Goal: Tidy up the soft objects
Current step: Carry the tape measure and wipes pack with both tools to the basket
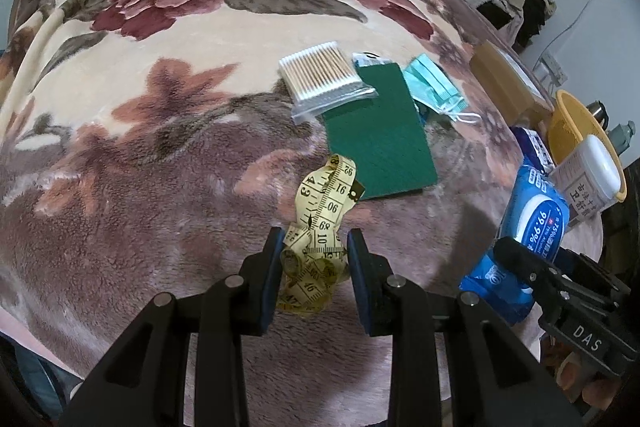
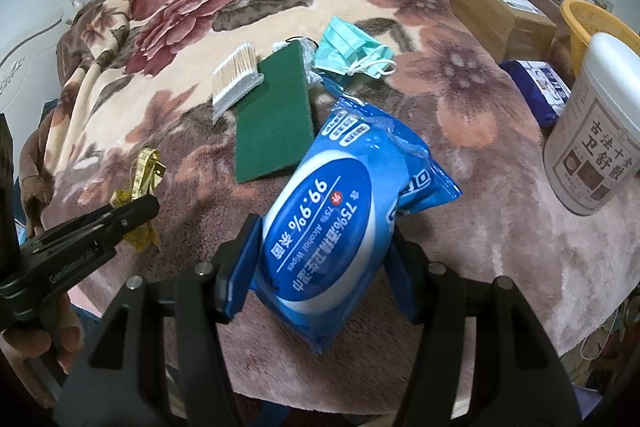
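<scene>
**Both tongs loaded, basket off to the right**

Left wrist view: the left gripper (image 1: 313, 243) pinches a crumpled tape measure (image 1: 320, 223), bunched between the pads with its free end trailing ahead. Further on lie a green pad (image 1: 380, 135), a swab pack (image 1: 320, 71) overlapping it, and masks (image 1: 434, 87) at its far side. The right gripper (image 1: 516, 259) shows at the right, near the blanket's (image 1: 160, 107) edge.

Right wrist view: the right gripper (image 2: 320, 251) is clamped on a blue wipes pack (image 2: 344, 211), its long axis running up and right from the jaws. The yellow basket (image 2: 576, 23), probably the goal, sits at the far right behind a white tub (image 2: 592, 143), nearer this hand. Bare blanket lies between; a dark pack (image 2: 538, 87) and a carton (image 2: 496, 7) crowd the basket's side.
</scene>
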### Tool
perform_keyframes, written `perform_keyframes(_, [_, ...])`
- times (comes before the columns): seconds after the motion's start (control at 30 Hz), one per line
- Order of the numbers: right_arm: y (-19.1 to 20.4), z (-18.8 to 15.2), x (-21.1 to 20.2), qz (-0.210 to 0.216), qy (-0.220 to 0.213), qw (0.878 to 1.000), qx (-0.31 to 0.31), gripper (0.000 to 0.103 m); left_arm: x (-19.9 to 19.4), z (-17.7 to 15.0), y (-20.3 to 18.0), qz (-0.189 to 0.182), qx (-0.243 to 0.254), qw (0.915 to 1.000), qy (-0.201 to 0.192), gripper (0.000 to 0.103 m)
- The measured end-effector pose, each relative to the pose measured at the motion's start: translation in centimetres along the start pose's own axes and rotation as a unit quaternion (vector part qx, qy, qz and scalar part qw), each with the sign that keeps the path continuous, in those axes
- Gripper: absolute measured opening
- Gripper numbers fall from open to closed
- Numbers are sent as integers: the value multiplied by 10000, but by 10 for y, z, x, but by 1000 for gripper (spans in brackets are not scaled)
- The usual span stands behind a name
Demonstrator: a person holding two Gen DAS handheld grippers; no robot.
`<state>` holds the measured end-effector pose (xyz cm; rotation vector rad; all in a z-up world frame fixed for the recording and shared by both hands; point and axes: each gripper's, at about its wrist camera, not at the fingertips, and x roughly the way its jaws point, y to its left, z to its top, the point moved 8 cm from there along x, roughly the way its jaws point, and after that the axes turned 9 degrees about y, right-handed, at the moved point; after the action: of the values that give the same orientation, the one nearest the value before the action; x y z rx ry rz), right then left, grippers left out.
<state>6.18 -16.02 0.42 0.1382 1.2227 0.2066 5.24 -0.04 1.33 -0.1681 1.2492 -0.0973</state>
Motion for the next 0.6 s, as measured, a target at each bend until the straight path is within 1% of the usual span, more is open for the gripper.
perform_keyframes(0.33, [-33,-10,-12,-98,-76,9996,261,59,5,1,-36,0,317,9995,41,32])
perform_keyframes(0.6, [-54,-11,-22,-186,-132,9991,369,59,11,3,-65,-31,554,9984,81,32])
